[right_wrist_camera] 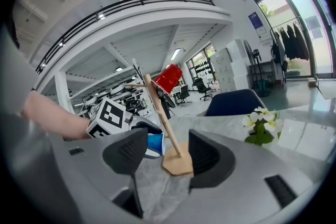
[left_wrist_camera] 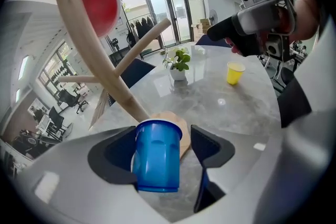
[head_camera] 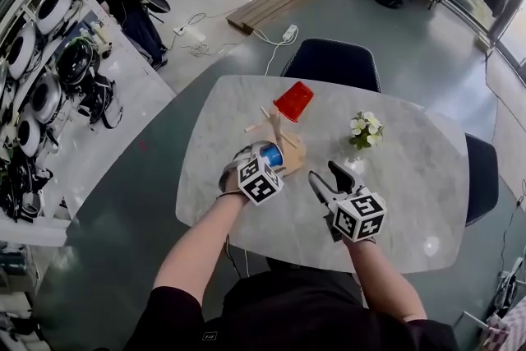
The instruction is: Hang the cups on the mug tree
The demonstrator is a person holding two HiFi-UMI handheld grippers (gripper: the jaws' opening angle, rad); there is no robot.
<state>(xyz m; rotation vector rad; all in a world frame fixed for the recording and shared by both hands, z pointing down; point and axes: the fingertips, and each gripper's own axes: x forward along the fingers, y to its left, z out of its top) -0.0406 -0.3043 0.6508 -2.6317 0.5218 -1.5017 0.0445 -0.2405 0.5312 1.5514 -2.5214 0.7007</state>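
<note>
Between the left gripper's (left_wrist_camera: 163, 136) fingers (left_wrist_camera: 211, 147), blue cup (left_wrist_camera: 156, 160) touching one.

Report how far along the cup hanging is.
Done: the red cup hangs on the mug tree. In hand: the blue cup sits between the open jaws of the left hand-held gripper, low by the tree's base; whether it is on a peg is unclear. Left: the yellow cup stands on the table. The right hand-held gripper is open and empty.
</note>
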